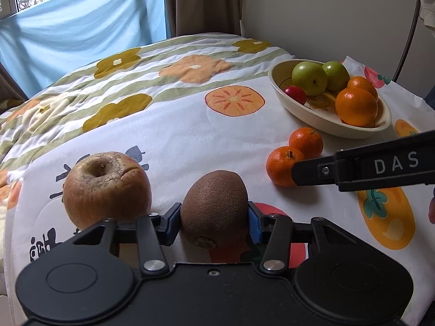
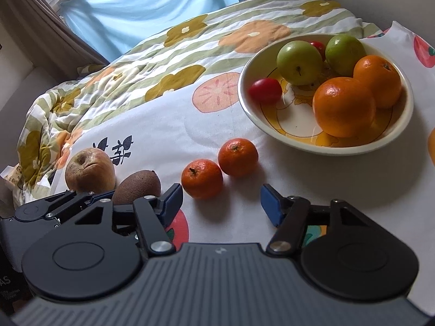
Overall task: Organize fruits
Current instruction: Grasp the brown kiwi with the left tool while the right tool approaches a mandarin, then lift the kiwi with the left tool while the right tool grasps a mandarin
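Here, kiwi point(image 1: 214, 209) between left hand-held gripper point(image 1: 214, 221) pads

White capitals "DAS" on black right gripper arm point(image 1: 380, 163), just right of near small orange mandarin point(image 1: 282, 166). Dark brush-style characters printed on white fruit-patterned cloth point(image 2: 163, 135), unreadable.

In the left wrist view the kiwi point(image 1: 214, 206) hides the inner faces of both blue pads point(image 1: 254, 224), so contact cannot be confirmed; a black arm point(image 1: 361, 167) covers part of one mandarin point(image 1: 282, 165). In the right wrist view an orange object point(image 2: 431, 146) is cut by the right edge.
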Available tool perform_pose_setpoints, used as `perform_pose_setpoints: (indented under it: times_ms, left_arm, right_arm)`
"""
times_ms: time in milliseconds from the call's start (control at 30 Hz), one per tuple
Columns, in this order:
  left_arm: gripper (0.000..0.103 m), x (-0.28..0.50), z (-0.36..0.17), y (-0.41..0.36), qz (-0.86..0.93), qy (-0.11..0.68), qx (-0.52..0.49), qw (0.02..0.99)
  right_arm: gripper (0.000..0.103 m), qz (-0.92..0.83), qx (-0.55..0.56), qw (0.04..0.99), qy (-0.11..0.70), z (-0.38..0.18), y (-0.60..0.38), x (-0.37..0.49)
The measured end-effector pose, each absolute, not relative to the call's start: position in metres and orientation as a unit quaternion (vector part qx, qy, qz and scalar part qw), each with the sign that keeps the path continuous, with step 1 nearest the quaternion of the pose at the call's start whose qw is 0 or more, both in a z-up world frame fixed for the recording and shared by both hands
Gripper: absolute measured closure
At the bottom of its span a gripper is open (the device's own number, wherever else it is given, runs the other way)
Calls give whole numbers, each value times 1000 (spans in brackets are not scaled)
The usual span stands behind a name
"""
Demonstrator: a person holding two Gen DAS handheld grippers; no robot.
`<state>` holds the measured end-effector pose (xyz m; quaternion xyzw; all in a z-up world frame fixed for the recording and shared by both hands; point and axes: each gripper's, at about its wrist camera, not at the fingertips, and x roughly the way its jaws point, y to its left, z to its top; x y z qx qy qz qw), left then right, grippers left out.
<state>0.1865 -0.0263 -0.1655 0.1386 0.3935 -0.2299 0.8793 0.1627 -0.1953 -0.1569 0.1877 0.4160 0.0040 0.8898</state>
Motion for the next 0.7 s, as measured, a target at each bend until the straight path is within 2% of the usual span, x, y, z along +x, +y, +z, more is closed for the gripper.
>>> perform_pose_setpoints:
  times_ms: [533,700]
  left_arm:
    - [50,170,-164,-3,-217,403,134,879]
    - [50,170,-164,0,-215,405,131,879]
  right_arm:
    - [39,7,166,894,417,-164,-170,183]
    - [48,-12,152,897,415,-165,-165,184]
